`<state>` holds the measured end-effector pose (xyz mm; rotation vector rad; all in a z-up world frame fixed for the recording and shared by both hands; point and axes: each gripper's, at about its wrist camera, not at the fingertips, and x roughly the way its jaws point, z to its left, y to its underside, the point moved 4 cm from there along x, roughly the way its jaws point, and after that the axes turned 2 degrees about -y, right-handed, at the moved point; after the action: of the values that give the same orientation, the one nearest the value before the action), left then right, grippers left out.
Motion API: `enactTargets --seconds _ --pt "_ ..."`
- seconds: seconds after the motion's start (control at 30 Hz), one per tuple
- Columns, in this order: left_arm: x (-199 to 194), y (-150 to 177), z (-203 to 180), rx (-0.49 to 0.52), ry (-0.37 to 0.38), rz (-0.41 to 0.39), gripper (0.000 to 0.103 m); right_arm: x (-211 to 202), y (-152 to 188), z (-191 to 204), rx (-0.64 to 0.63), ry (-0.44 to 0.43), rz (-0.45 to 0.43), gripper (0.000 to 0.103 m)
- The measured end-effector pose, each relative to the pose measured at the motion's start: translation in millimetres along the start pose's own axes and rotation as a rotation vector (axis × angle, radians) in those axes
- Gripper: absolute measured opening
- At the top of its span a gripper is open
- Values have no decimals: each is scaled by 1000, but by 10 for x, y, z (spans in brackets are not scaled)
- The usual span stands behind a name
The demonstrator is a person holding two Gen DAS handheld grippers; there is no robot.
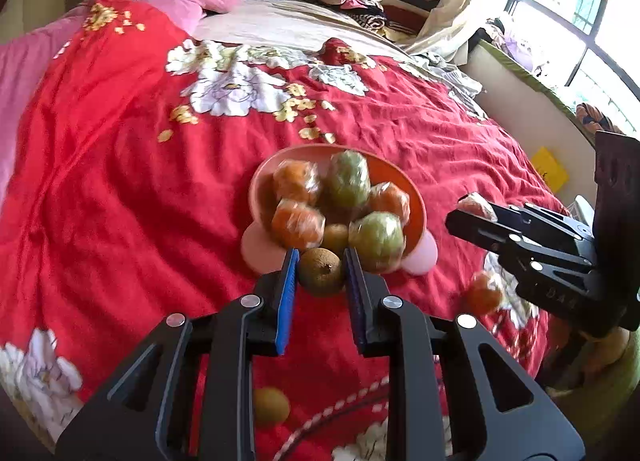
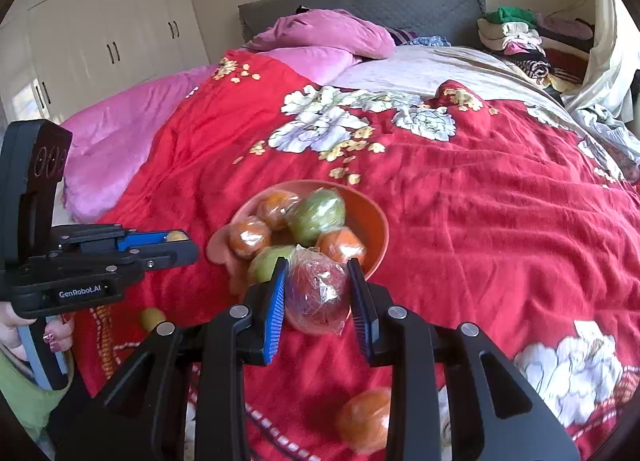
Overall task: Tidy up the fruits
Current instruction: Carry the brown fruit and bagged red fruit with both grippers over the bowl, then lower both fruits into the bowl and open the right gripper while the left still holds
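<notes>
Left hand-held gripper (image 1: 321, 261) is pinching a kiwi (image 1: 321, 271); right hand-held gripper (image 2: 319, 271) is pinching a wrapped red fruit (image 2: 318, 295), both at the bowl's (image 2: 370, 221) six o'clock.

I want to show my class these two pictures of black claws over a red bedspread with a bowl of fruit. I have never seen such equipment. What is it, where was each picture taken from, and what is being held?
There is no robot here. A person holds a hand-held pincer in each hand, and each pincer has a wide-angle camera looking along its two fingers. One picture comes from the left gripper, the other from the right gripper; each also catches the other tool from the side. On the red floral bedspread stands an orange bowl of wrapped orange and green fruits. The left gripper is shut on a brown kiwi. The right gripper is shut on a reddish fruit in clear wrap. A loose wrapped orange and a small yellowish fruit lie on the bedspread.
</notes>
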<state>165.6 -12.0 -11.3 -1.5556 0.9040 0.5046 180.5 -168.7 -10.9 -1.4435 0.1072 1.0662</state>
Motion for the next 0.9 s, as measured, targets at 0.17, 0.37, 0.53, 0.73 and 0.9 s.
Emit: enactTargets --seconds 0.17,0.37,0.53,0.73,0.9 --pt "206 -88 -75 7 6 24 16 140 -118 -120 0 -6 11 28" --pt "340 -188 -133 5 4 25 16 285 -247 -238 -17 3 15 28" --pt "421 -265 -165 14 -5 23 16 423 -324 -318 -17 -8 34 28" --pt "508 -298 -183 22 -7 32 16 583 -405 -365 -15 -29 56 28" --pt "567 -284 -180 23 -7 42 16 705 -414 -348 -42 -36 81 29"
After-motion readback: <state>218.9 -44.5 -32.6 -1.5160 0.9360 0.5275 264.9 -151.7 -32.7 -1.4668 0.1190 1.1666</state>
